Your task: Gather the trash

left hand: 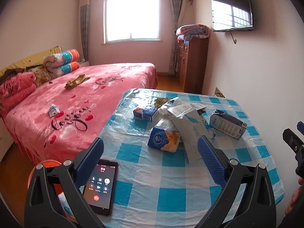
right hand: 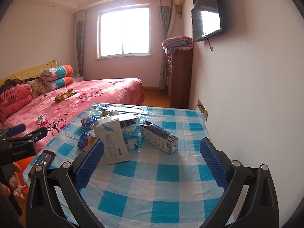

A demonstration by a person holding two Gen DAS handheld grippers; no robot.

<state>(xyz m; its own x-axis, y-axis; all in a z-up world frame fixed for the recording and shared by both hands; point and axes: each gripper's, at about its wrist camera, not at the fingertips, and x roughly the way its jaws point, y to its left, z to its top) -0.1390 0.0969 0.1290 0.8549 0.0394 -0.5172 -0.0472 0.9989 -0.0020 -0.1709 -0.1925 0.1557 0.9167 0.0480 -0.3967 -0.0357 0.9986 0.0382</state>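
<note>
1. Worktop (left hand: 171, 190) draped in a blue-and-white check cloth under clear plastic, set beside a pink bed (left hand: 79, 102) in a bedroom with a window (left hand: 131, 15) and a wall TV (left hand: 231, 13).
2. Trash pile (left hand: 182, 119) heaped mid-worktop: crumpled white bags, two small blue-and-orange packs, a dark milk carton (right hand: 159, 136) lying on its side just right of the pile.
3. Phone (left hand: 100, 188) lit, at the near left edge, well apart from the pile.
4. Two more wrappers on the bed, left of the pile: small white one (left hand: 53, 110), gold one (left hand: 76, 80).
5. Left gripper (left hand: 150, 161) and right gripper (right hand: 152, 163) both above the worktop short of the pile, jaws spread wide, holding nothing.
</note>
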